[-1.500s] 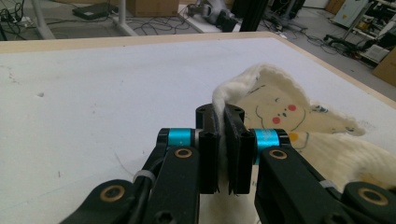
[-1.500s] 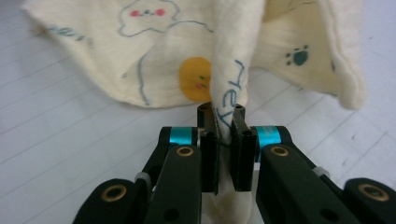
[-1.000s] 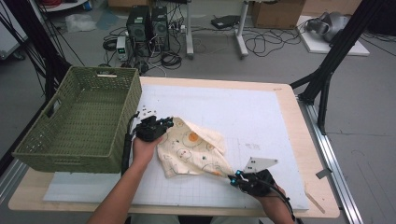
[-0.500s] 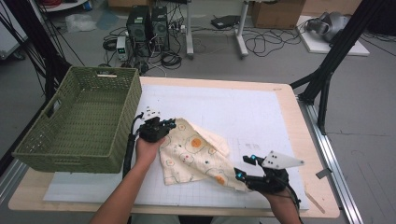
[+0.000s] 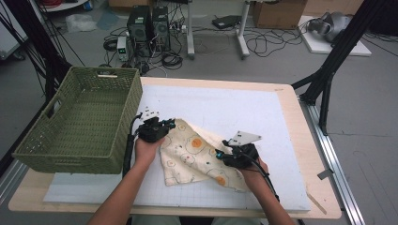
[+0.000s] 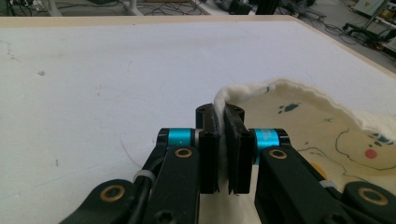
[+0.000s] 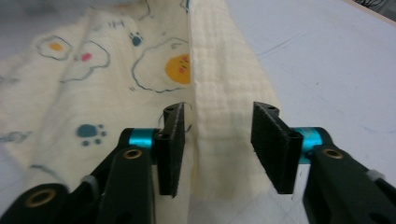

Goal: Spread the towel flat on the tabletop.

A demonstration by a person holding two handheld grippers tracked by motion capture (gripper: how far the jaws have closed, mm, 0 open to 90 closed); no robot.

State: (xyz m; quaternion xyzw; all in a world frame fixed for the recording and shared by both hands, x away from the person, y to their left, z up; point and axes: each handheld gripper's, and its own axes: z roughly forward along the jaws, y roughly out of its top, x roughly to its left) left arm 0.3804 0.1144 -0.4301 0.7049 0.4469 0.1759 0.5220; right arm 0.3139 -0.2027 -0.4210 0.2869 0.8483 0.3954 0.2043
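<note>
Left gripper view: left gripper [image 6: 223,140] is clamped on the printed cloth's [image 6: 327,116] edge. Right gripper [image 7: 225,140] has just been closing, its jaws not yet pinching the cloth fold between them.

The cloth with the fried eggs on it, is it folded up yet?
Not yet. One flap of the cloth already lies turned over. The left gripper pinches its edge. The right gripper stands open around the folded strip; its jaws have just been closing. The green basket holds nothing.
</note>
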